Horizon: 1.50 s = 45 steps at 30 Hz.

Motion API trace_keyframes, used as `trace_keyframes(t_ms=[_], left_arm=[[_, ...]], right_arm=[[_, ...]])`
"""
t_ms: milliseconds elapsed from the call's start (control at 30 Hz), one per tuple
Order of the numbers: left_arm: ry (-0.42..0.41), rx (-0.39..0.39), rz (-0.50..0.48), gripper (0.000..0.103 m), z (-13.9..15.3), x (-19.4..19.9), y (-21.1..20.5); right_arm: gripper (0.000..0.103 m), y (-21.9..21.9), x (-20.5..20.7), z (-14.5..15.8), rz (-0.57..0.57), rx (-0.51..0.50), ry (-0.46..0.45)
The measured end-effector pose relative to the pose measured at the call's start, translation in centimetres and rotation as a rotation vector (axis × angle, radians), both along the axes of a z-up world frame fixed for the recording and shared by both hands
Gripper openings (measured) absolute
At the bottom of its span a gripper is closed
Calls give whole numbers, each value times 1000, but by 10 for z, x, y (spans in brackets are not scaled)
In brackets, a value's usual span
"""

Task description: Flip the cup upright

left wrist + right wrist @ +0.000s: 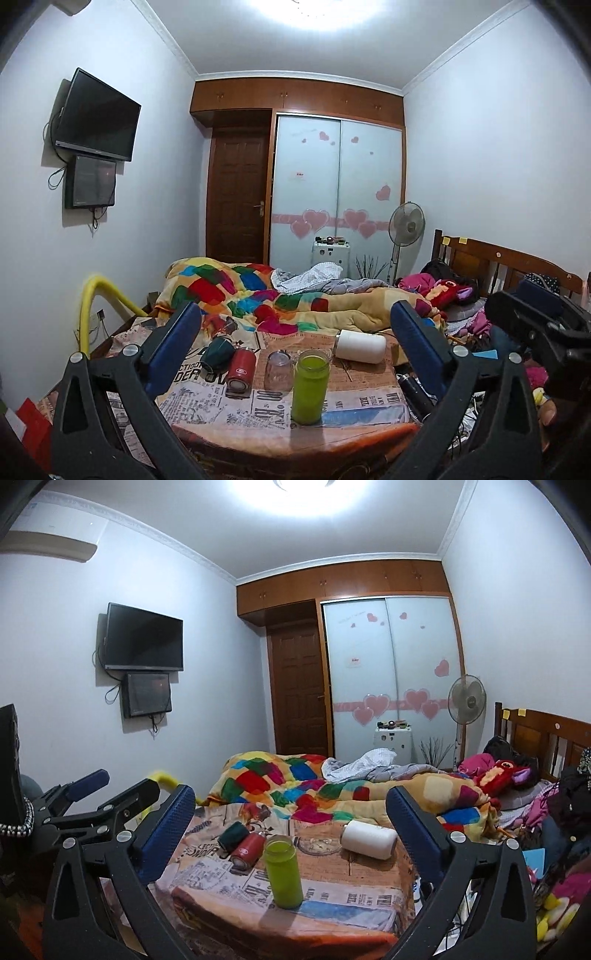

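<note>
Both my left claw (295, 325) and right claw (291, 805) are spread and empty, so I should approach the lying white cup (360, 346) at 1 o'clock squarely across its side.

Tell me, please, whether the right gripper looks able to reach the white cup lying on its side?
Probably yes. The right gripper is open and holds nothing, and the white cup lies ahead, slightly right, with bare cloth before it. The green bottle stands nearer but off to the left.

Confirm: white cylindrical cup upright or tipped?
Tipped. The white cylindrical cup lies on its side on the newspaper-print cloth, long axis horizontal in both views.
</note>
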<state>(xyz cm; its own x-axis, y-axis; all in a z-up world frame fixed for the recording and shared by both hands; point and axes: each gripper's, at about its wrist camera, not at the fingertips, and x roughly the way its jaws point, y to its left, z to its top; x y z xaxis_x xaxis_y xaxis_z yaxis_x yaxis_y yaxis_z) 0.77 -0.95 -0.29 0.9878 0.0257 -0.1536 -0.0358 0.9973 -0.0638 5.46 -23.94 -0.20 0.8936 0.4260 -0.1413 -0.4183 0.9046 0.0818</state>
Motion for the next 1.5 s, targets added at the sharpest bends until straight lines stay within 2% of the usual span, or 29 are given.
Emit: trace_keyframes(t_ms=[633, 1500], left_arm=[[18, -9, 1, 103, -5, 6, 4], [7, -7, -10, 103, -7, 7, -2]], right_arm=[[103, 1, 4, -6, 4, -16, 52], [103, 2, 4, -5, 1, -20, 46]])
